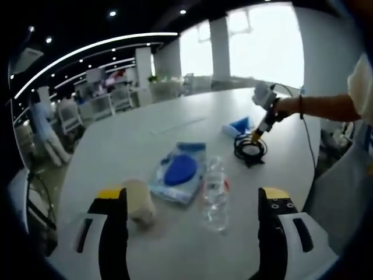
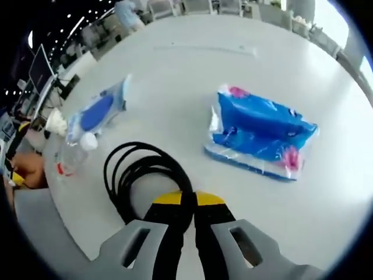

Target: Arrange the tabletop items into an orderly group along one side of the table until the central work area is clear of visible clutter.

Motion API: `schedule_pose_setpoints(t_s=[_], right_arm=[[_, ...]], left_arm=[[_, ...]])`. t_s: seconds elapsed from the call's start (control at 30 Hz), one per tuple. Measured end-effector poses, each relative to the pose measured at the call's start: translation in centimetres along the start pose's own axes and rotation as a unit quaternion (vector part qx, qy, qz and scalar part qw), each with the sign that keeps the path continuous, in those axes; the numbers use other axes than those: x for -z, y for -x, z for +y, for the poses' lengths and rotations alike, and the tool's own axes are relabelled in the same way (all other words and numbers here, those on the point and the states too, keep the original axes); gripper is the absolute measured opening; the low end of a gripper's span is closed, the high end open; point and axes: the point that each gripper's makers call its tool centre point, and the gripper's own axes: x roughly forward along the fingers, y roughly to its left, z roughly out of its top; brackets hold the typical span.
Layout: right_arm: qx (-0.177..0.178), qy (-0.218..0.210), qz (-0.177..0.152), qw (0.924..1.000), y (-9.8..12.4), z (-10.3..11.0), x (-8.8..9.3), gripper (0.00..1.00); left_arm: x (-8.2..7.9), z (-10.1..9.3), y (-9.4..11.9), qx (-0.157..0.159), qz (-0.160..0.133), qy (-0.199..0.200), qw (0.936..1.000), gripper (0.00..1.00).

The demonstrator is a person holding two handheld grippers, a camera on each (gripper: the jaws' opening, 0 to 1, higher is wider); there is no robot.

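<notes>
Right gripper jaws are meeting, apparently pinching the black cable coil at its near loop; limp and light, it is likely to sag. Left gripper is hanging wide, holding nothing, above the bottle, which is probably light and slippery. Blue pack is lying beside the cable.

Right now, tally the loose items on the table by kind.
Plastic packets with blue contents: 2, flat packet, tissue pack
Clear bottle: 1
Coiled black cable: 1, right gripper shut on it
Beige cup-like object: 1
Total: 5
</notes>
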Motion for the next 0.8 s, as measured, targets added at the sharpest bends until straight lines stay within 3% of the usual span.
schedule_pose_setpoints(t_s=[0.5, 0.8], right_arm=[[0.014, 0.035, -0.009, 0.9993, -0.2, -0.1, -0.3, 0.09], [-0.001, 0.021, -0.057, 0.9982, 1.6, 0.9, -2.4, 0.31]], left_arm=[[0.6, 0.1, 0.0, -0.003, 0.013, 0.015, 0.9998, 0.88], [0.7, 0.1, 0.1, -0.005, 0.02, 0.025, 0.9995, 0.88]])
